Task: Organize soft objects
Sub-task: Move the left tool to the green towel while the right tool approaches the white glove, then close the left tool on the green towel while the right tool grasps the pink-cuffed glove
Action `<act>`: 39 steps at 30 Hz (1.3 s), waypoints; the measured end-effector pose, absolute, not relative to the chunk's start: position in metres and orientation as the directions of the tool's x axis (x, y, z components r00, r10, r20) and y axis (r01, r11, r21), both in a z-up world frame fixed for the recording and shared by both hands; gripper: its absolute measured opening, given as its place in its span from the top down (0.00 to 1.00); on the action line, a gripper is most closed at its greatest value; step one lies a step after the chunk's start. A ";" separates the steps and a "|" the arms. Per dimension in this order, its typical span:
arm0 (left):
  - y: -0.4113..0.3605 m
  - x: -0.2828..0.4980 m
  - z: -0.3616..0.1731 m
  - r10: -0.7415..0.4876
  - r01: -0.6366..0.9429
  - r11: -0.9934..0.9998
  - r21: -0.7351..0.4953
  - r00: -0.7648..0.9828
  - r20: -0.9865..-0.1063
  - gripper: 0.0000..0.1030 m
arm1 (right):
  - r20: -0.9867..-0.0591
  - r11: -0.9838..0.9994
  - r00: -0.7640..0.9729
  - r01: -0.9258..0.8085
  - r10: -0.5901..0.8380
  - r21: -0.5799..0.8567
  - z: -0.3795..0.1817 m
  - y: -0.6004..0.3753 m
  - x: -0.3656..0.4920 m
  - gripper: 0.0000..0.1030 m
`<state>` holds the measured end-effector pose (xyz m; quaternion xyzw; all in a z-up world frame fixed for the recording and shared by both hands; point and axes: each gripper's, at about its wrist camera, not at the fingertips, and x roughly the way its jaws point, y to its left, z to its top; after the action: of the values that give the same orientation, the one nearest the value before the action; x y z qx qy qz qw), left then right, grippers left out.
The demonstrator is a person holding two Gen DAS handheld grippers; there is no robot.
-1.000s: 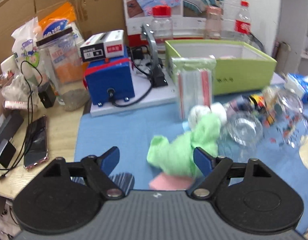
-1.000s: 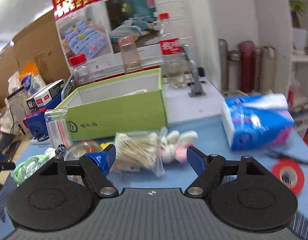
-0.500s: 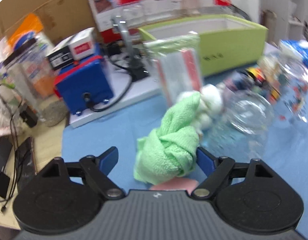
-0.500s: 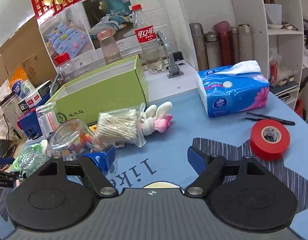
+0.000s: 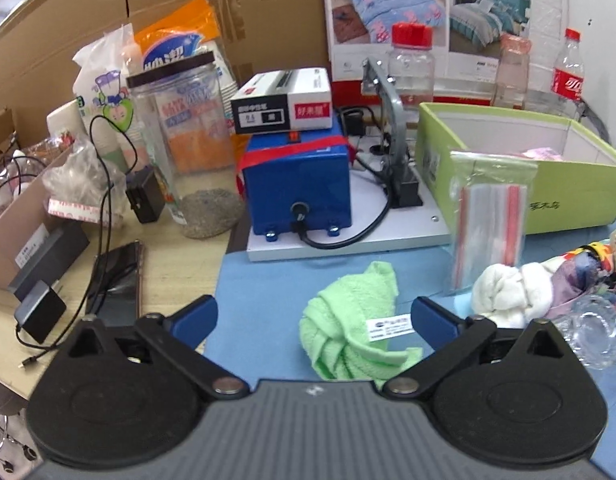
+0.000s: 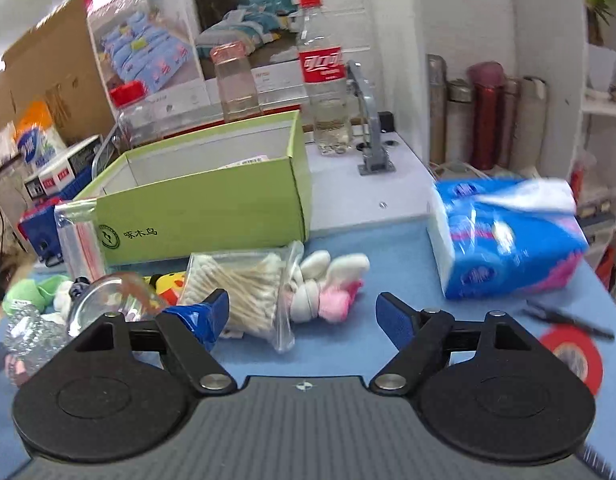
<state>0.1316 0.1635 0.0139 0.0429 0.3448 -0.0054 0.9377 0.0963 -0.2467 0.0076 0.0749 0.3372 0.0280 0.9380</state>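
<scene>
The left gripper (image 5: 314, 316) stood with its jaws spreading wide apart, and the green towel (image 5: 350, 330) lay loose between them on the blue mat (image 5: 260, 280); neither blue pad pressed on it, though the right-hand finger (image 5: 434, 318) sat just beside the towel's white label. The towel was crumpled into a rough knot, one corner pointing up toward the back of the table. Just to its right lay a rolled white cloth (image 5: 504, 294), touching a patterned bundle of fabric (image 5: 576, 276) and near an overturned clear glass jar (image 5: 592, 332). A packet of zip bags (image 5: 490, 224) stood upright behind them, leaning against the green box (image 5: 548, 196), which was open at the top with something pink showing inside. A blue machine (image 5: 298, 184) sat further left on a white board.

The right gripper (image 6: 302, 312) was unclenched and gripped nothing. Its left finger (image 6: 210, 312) lay over the near edge of a bag of cotton swabs (image 6: 244, 284); whether it touched the bag could not be told. A white and pink plush rabbit (image 6: 328, 288) lay on the mat ahead of the open jaws, pressed against the swab bag. A yellow plush toy (image 6: 170, 282) peeked out behind the bag. To the right sat a blue pack of tissues (image 6: 508, 236), well apart from the rabbit, and a red roll of tape (image 6: 574, 356) lay at the right edge.
</scene>
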 end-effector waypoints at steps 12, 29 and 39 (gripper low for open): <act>0.163 0.129 0.012 -0.058 0.059 0.998 -0.022 0.730 -0.681 0.01 | -0.753 0.987 0.644 -0.027 0.138 0.158 -0.014 -0.245 0.203 0.34; 0.153 0.125 0.013 -0.079 0.076 0.997 -0.034 0.729 -0.680 0.01 | -0.854 0.993 0.519 -0.110 0.032 -0.030 -0.029 -0.253 0.152 0.33; 0.146 0.112 0.013 -0.092 0.103 0.994 -0.025 0.725 -0.682 0.01 | -0.857 0.995 0.512 -0.099 0.054 0.004 -0.022 -0.281 0.040 0.32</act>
<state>0.1116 0.1458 0.0129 0.0074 0.3669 -0.0525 0.9288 0.0403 -0.2811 -0.0221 -0.0225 0.4921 0.0440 0.8692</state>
